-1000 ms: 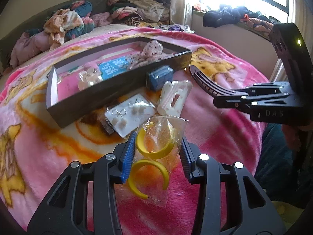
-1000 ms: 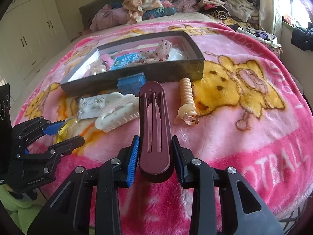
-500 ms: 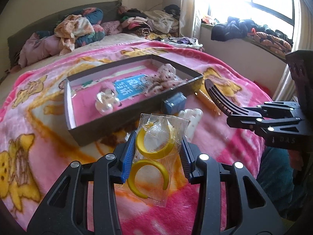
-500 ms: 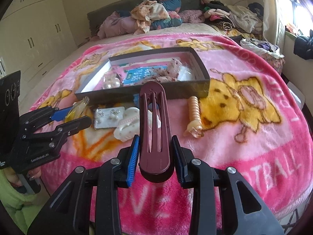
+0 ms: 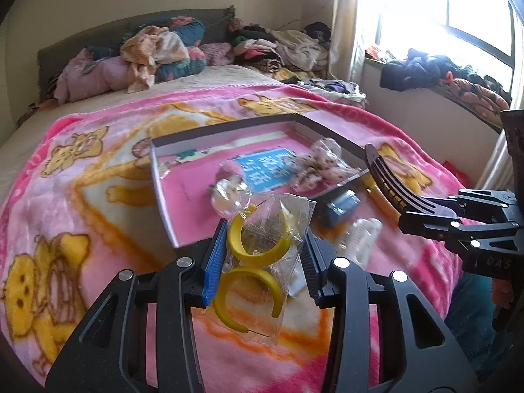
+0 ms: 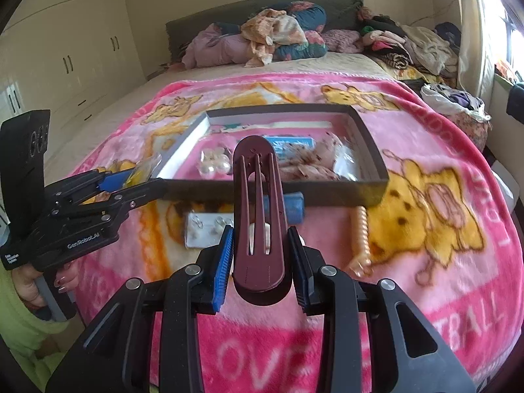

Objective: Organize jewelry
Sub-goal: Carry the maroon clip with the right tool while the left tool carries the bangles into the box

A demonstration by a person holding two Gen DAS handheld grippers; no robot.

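Left gripper point(image 5: 263, 263): closed on a clear packet of yellow hoop earrings point(image 5: 258, 262), pinched at both sides between the blue pad and the black pad, held in the air above the near wall of the tray point(image 5: 160, 193). Right gripper point(image 6: 260, 263): clamped on a maroon hair clip point(image 6: 258, 216), upright between the pads, tip pointing far toward the tray, raised above the loose items on the blanket point(image 6: 442, 229).

Tray: dark, shallow, rectangular, resting on the pink cartoon-print blanket on the bed. Inside: pearl cluster point(image 6: 214, 163) at left, blue printed card point(image 6: 291, 142) at centre, spotted fabric piece point(image 6: 314, 157) at right.

On the blanket just near the tray's front wall: blue box point(image 6: 294, 208) touching or nearly touching the wall, white earring card point(image 6: 204, 229) to its left, pale claw clip point(image 5: 360, 237) mostly hidden behind the maroon clip in the right view, beaded peach clip point(image 6: 360, 235) to the right.

Far end of bed: heaped clothing point(image 6: 271, 39) against the headboard. Window point(image 5: 458, 6) at right, wardrobe point(image 6: 65, 42) at left.
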